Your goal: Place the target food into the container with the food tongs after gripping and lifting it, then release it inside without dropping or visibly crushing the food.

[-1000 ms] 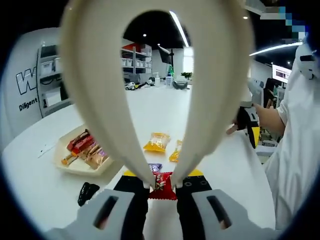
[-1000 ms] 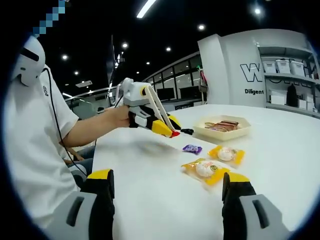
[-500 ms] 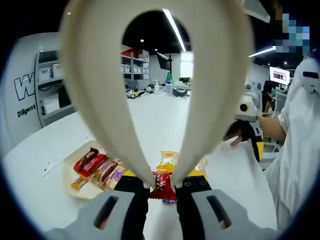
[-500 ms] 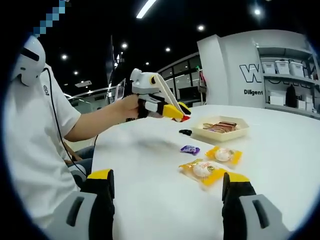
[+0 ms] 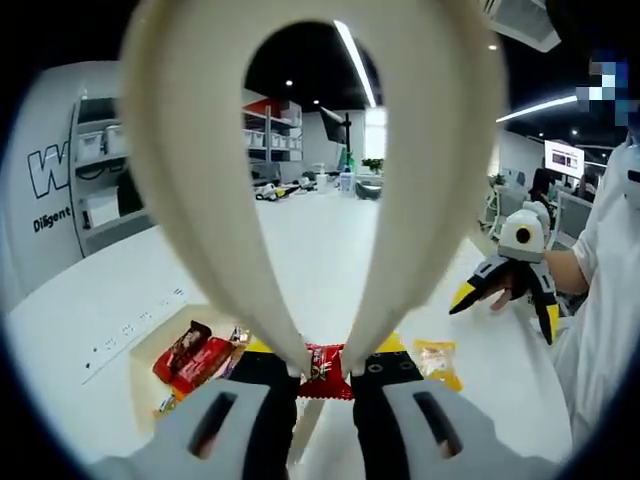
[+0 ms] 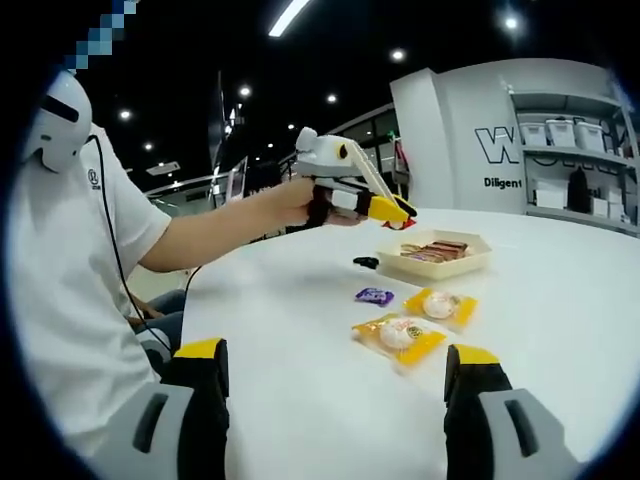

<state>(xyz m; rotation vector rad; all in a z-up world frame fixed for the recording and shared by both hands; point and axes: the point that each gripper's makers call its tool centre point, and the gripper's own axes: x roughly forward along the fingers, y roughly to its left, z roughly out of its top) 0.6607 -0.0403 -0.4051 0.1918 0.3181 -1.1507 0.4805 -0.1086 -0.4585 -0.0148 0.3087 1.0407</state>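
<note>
— Two jaws, what state?
— My left gripper [image 5: 322, 372] squeezes the tongs [image 5: 318, 180], tips pinching the red candy [image 5: 324, 366], seemingly above the tray [image 6: 440, 262]. My right gripper [image 6: 335, 400] gapes, holding nothing.

Left gripper [image 6: 408, 214] with tongs [image 6: 372, 180] above tray [image 6: 437, 267], three wrapped snacks [image 6: 400, 336] nearby

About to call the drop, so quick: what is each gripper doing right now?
Left gripper: shut on the tongs, whose tips pinch a red snack packet.
Right gripper: open, holding nothing.
</note>
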